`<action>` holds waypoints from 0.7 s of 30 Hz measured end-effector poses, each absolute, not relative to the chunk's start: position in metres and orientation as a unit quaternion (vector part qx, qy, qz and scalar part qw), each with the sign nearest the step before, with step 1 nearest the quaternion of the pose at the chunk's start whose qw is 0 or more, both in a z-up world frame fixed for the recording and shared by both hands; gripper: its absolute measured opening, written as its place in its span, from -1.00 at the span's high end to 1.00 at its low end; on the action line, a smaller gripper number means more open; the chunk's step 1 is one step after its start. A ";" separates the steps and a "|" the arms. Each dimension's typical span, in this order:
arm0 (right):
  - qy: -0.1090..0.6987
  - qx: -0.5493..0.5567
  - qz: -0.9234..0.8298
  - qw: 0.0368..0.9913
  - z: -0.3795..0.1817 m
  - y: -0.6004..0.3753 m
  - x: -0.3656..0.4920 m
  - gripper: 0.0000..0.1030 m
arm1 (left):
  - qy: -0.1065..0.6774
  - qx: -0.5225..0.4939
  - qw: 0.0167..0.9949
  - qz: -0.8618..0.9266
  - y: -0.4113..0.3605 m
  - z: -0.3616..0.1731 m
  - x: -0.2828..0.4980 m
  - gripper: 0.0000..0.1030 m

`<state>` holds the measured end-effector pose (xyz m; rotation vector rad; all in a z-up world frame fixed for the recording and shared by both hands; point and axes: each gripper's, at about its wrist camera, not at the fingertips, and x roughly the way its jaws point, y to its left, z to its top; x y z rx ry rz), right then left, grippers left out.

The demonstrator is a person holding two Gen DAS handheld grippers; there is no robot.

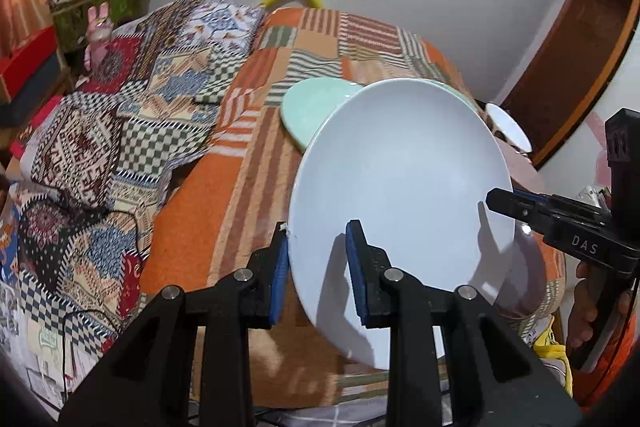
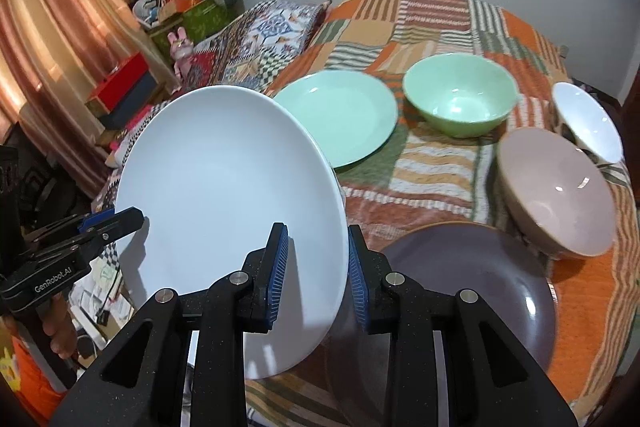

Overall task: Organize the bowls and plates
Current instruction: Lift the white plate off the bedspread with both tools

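1. Pale blue-white, the white plate (image 2: 224, 219) is held tilted across the centre-left of the right wrist view, clear of the orange patchwork blanket (image 2: 420, 163).
2. Its rim is pinched from two opposite sides: the right gripper (image 2: 318, 267) is closed down narrow on the edge at lower centre, the left gripper (image 1: 318, 267) likewise at lower centre of its own view. A wide plate is probably steadied better with two grips.
3. Each gripper is seen in the other's view, clamped on the far rim.
4. Below the lifted plate, at lower right, a dark purple plate (image 2: 480, 291) is left lying flat.
5. At upper centre a green plate (image 2: 340, 119) is laid flat, a likely stacking spot.
6. The bowls are kept to the right: green bowl (image 2: 460, 103), pink bowl (image 2: 560, 195), white bowl (image 2: 588, 123).
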<state>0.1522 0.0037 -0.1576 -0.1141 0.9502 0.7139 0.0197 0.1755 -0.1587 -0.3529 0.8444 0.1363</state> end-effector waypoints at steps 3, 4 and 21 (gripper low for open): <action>0.443 -0.046 0.327 0.833 -0.153 -0.010 0.152 0.48 | 0.406 -0.164 0.898 0.053 0.163 -0.154 0.025 0.47; 0.442 -0.044 0.324 0.835 -0.152 -0.015 0.152 0.48 | 0.406 -0.162 0.898 0.051 0.158 -0.153 0.027 0.47; 0.445 -0.007 0.264 0.856 -0.151 -0.099 0.155 0.47 | 0.426 -0.124 0.896 -0.019 0.080 -0.152 0.069 0.47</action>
